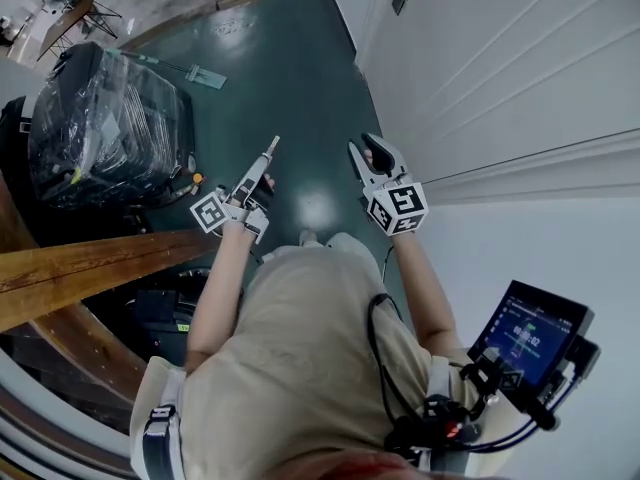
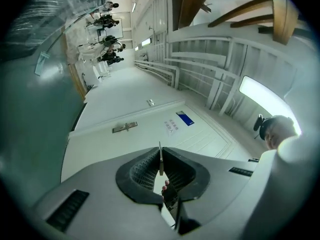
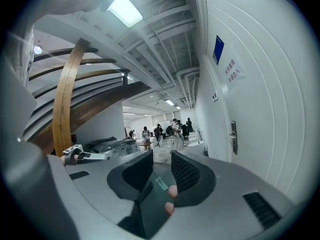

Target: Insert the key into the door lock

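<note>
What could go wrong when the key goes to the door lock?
The key is a thin sliver pinched in the left gripper, so it might twist or slip when pushed in. The door lock is small and some way off, so the key could miss the slot and scratch the white door.

A thin, silver-grey key [image 2: 160, 160] stands edge-on, clamped between the closed jaws of the left tool [image 2: 161, 152], with its narrow tip showing just past the pads. The door lock [image 2: 125, 127], a small dark metal plate with a lever handle on a white door [image 2: 200, 134], lies ahead of that tool and off to its left, well apart from the key. Seen from the right tool [image 3: 159, 170], the lock plate [image 3: 233, 136] sits upright on the door to its right.
</note>
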A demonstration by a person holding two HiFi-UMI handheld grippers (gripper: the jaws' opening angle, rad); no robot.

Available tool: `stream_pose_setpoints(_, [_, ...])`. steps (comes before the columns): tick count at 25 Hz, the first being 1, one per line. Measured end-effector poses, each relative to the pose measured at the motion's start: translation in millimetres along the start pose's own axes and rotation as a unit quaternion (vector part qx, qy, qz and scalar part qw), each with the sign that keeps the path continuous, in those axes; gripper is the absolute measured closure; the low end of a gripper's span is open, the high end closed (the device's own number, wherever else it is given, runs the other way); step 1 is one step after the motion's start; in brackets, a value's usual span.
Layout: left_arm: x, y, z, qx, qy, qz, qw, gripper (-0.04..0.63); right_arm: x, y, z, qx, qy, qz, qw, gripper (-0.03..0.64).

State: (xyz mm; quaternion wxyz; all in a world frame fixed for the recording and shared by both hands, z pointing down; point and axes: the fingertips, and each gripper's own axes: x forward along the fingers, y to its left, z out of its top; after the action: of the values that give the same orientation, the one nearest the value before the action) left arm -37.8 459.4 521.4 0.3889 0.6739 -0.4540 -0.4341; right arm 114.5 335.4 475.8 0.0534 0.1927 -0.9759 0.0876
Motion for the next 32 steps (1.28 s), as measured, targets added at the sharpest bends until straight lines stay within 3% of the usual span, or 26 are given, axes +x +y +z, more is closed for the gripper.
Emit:
stream_pose_setpoints(3, [-1,1,5,-0.02,-0.006,-0.002,0.9998,0.561,-1,-8,5,0.006,-0.005,-0.019,1.0,0.495])
stream_pose_setpoints(13, [-9,13,0,-0.026,-0.004,0.011,0.9996,0.56,-6,-9,-1,-0.003,-0.001,-0.02,1.0,0.495])
stream_pose_setpoints(18, [54,31,39,-0.016,-0.015,0.013,0.9997,0.56,47,-65,21,-0.001,-0.007,-0.009,1.0,0.495])
stream_pose_setpoints(25, [145,60,42,-0.001,-0.027,0.031,0.9991,0.561,81,-167,25,0.02,-0.005,0.008,1.0,0.495])
stream_pose_setpoints(32, [132,66,36,-0.01,-0.042,0.032,0.9986,0.561,79,-166,18,0.023,-0.002,0.002,1.0,0.495])
